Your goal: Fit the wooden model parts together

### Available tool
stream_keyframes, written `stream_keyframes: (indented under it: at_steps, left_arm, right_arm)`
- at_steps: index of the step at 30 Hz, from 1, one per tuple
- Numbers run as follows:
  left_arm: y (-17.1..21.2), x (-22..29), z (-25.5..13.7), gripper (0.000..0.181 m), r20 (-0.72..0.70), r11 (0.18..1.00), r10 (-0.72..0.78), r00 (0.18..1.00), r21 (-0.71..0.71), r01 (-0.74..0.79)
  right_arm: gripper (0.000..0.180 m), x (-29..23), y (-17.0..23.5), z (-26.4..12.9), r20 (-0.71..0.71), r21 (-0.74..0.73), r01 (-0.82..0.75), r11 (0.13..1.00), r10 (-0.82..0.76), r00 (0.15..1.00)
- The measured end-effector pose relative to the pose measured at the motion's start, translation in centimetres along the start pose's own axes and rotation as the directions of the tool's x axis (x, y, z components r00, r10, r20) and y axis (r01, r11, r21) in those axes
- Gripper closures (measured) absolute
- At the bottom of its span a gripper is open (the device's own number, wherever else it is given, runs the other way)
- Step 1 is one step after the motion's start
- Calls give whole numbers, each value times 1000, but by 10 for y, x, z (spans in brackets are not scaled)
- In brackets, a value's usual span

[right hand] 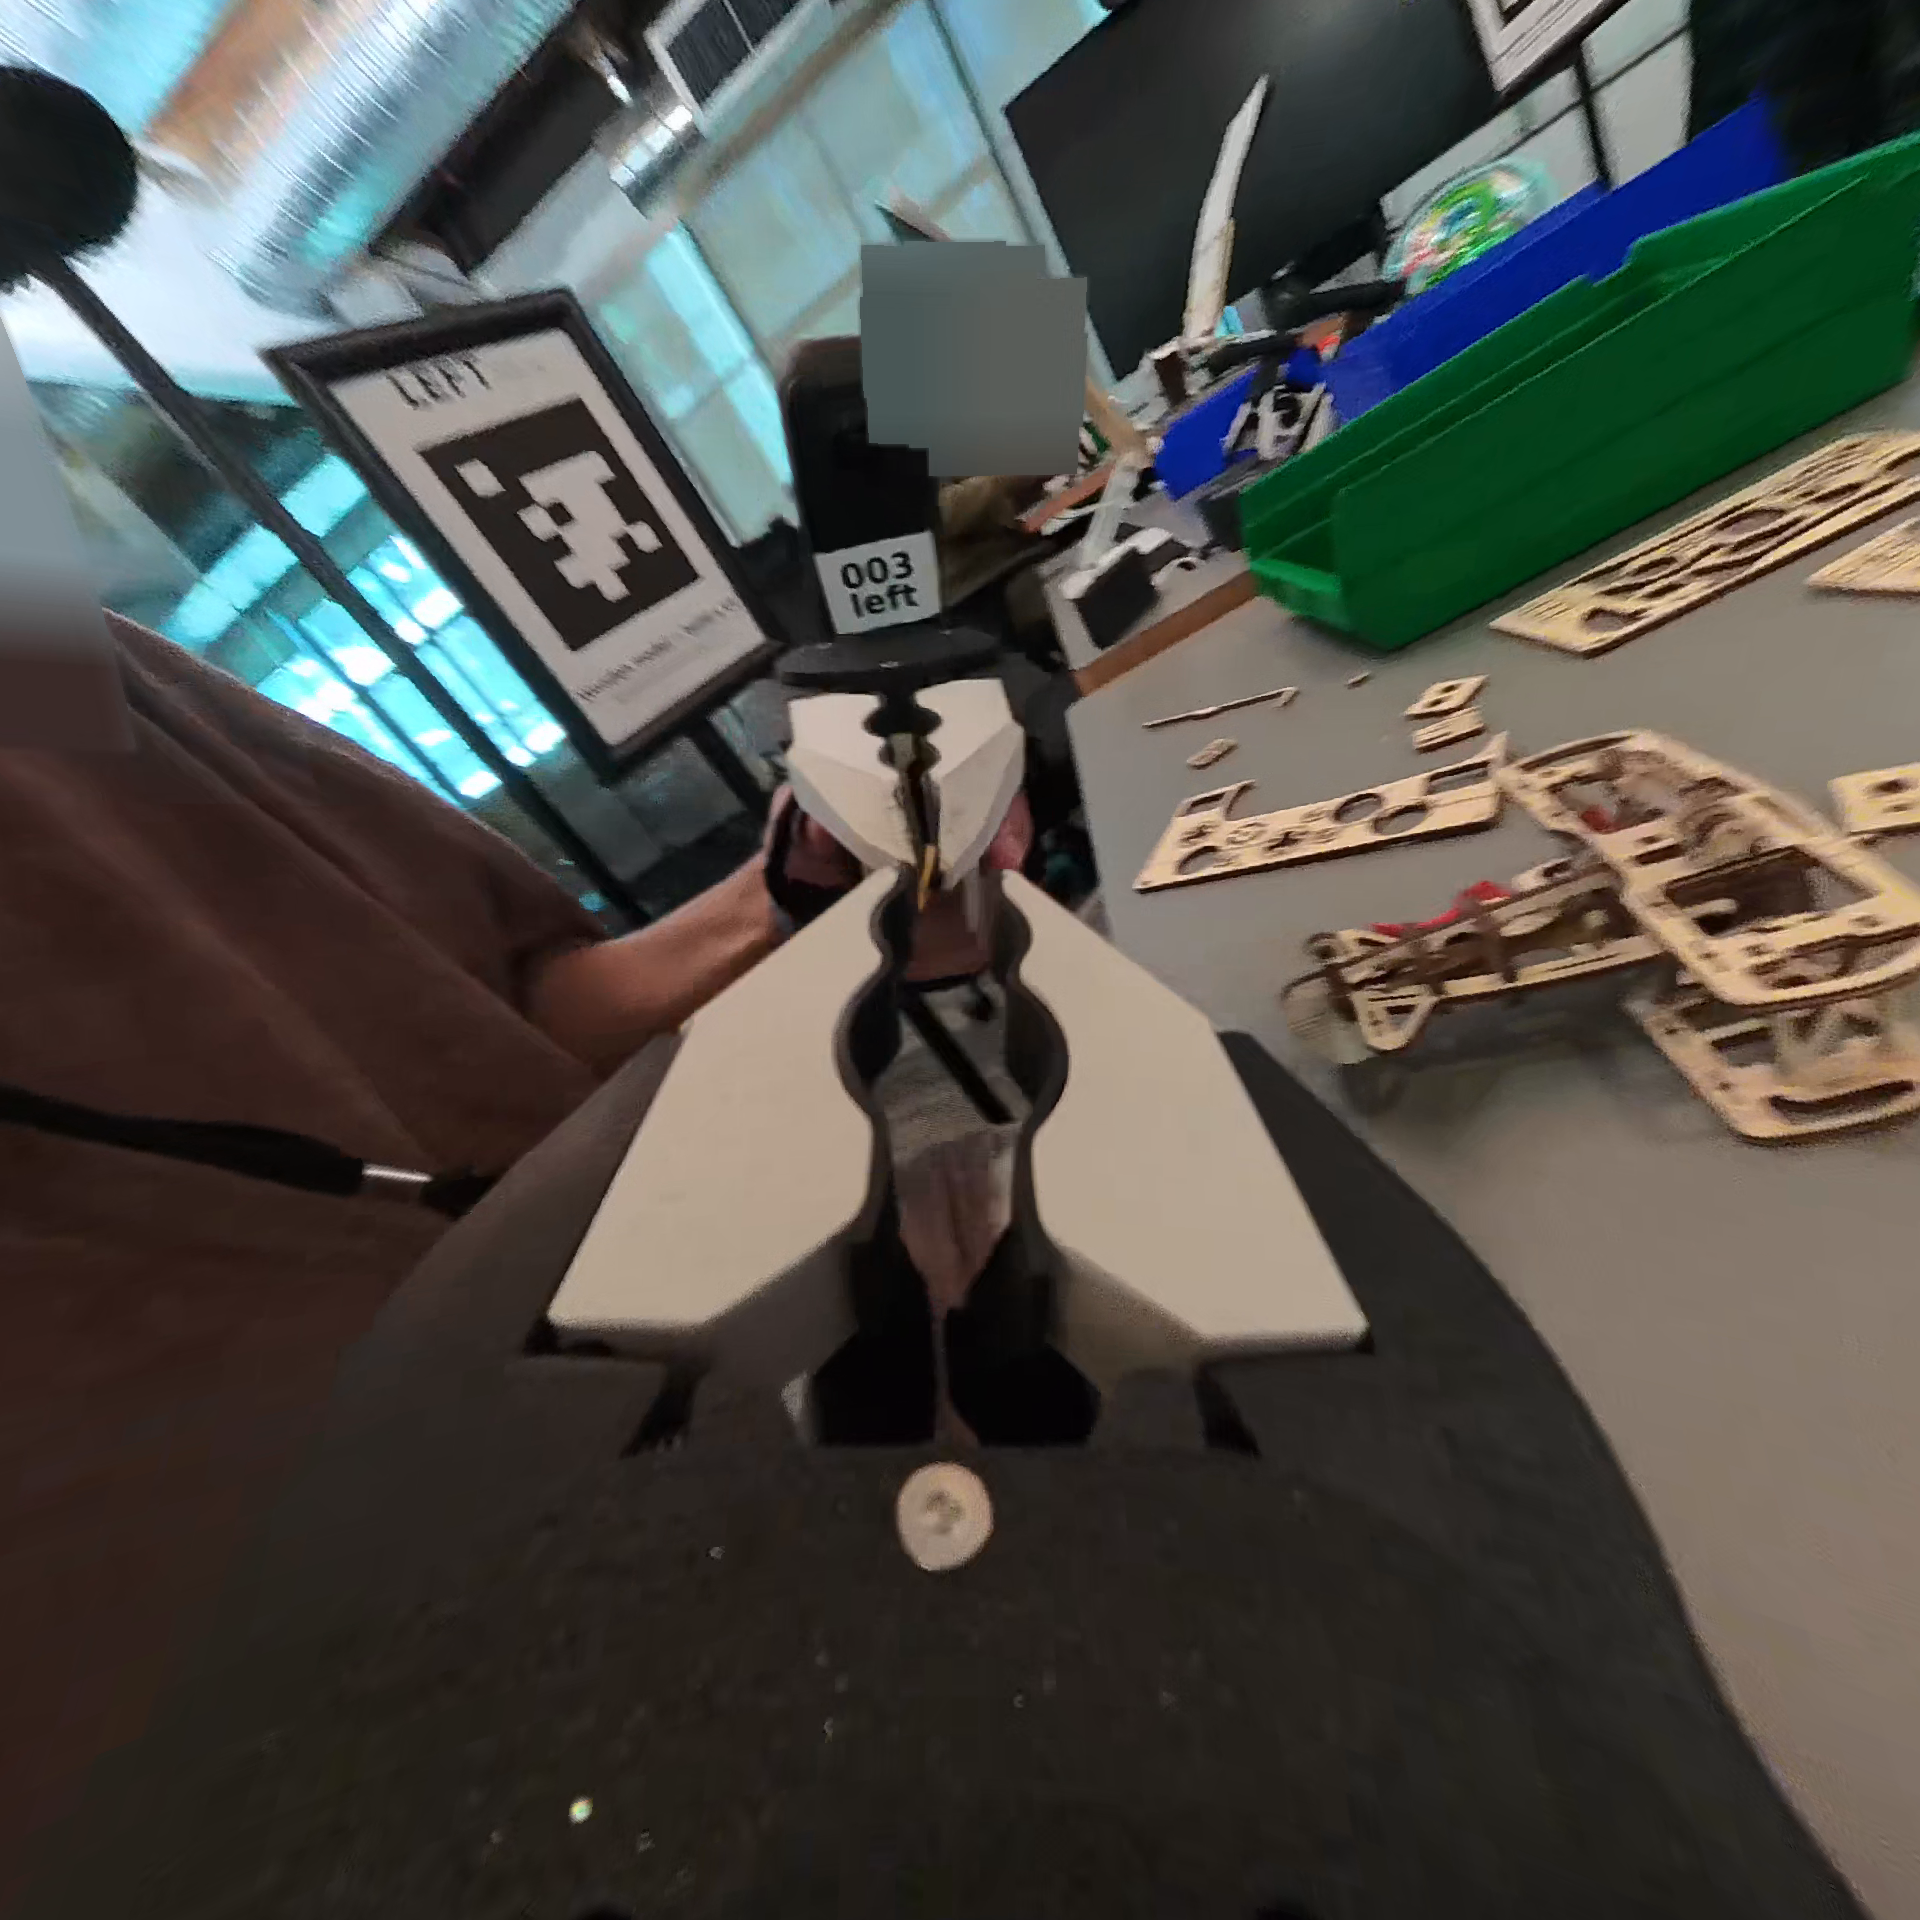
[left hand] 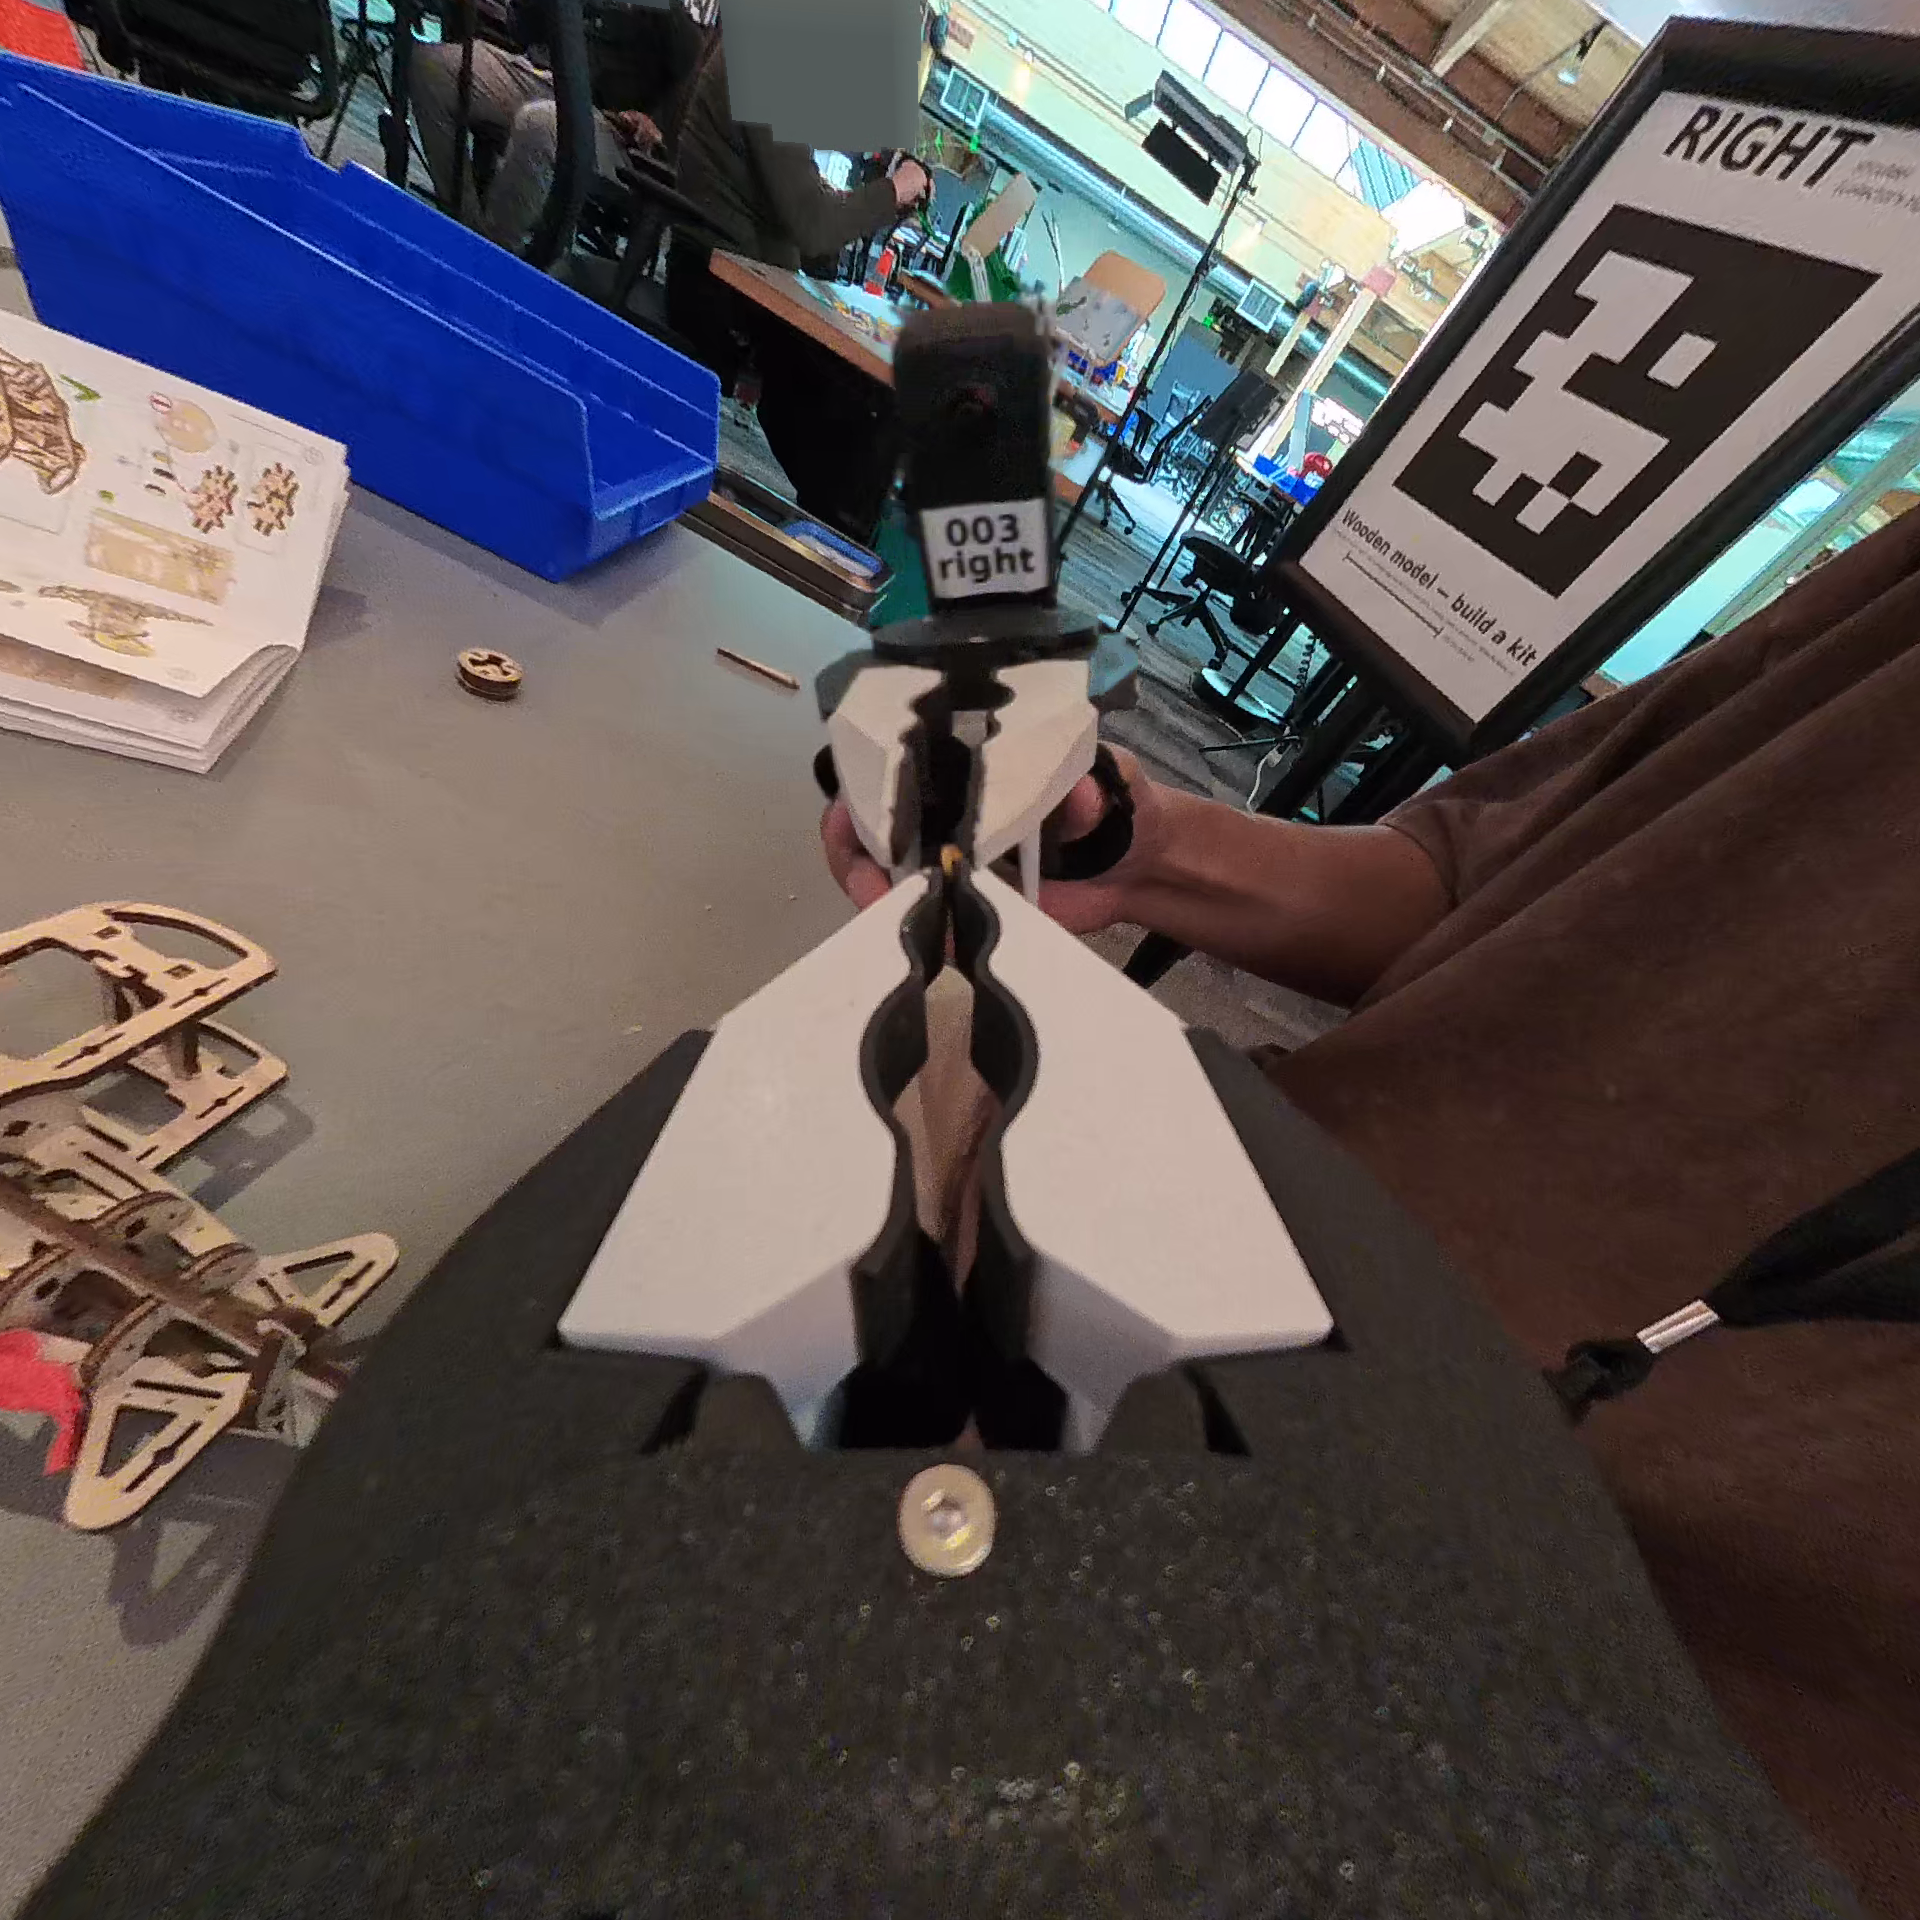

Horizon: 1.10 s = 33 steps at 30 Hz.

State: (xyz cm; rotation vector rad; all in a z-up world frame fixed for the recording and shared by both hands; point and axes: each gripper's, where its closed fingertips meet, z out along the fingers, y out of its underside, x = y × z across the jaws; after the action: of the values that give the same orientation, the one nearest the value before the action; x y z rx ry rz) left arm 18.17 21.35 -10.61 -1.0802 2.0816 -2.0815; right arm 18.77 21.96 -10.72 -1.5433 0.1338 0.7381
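My two grippers face each other tip to tip above the grey table's (left hand: 468,935) near edge. My left gripper (left hand: 948,891) is shut on a thin small wooden part (left hand: 948,858) whose yellowish end sticks out at its tips. It also shows in the right wrist view (right hand: 928,860), held by the left gripper (right hand: 925,871). My right gripper (right hand: 906,885) has its jaws almost together, with its tips (left hand: 943,844) touching that part's end. I cannot tell whether it grips the part. The half-built wooden model (left hand: 156,1226) lies on the table to the left, also in the right wrist view (right hand: 1662,935).
An open instruction booklet (left hand: 156,540), a blue bin (left hand: 364,312), a small wooden disc (left hand: 488,672) and a wooden stick (left hand: 756,668) lie on the table. A green bin (right hand: 1558,416) and cut-out wooden sheets (right hand: 1320,821) lie beyond the model. Framed marker signs (left hand: 1621,416) stand at both sides. The tips of both grippers are at nearly the same place. From either gripper's tips it is about 15 cm to the half-built wooden model (left hand: 156,1226). It is also in sight in the right wrist view (right hand: 1500,958).
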Motion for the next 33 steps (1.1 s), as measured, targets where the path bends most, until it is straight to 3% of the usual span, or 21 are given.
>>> stream_keyframes:
  at_steps: [2, 6, 9, 13, 23, 29, 33]
  left_arm:
    - [-1, -1, -1, 181, 1, 1000, -4, 1000, 9, 4]
    - [-3, 2, 0, 181, -15, 1000, -5, 1000, 19, 5]
    - [-5, 6, 0, 181, -32, 1000, -1, 999, 29, 2]
    - [-7, 8, -1, 181, -48, 999, -4, 999, 45, 6]
    - [-10, 13, 1, 181, -73, 998, -9, 997, 57, 13]
    - [-16, 22, -1, 181, -124, 995, -14, 992, 92, 25]
    - [-16, 24, 0, 181, -138, 995, -17, 990, 96, 30]
  right_arm:
    - [170, 3, -1, -3, -49, -8, 34, 999, -35, 998]
    - [171, -1, 3, 0, -13, -19, -9, 1000, 9, 1000]
    - [180, -13, -2, 2, 91, 25, -82, 996, 80, 993]
    - [176, -27, -12, 1, 242, 83, -200, 976, 175, 954]
    - [171, -18, -8, 2, 178, 71, -167, 983, 153, 972]
    - [167, -27, -17, -2, 275, 114, -222, 968, 184, 944]
    - [170, -30, -11, 4, 256, 80, -177, 981, 151, 955]
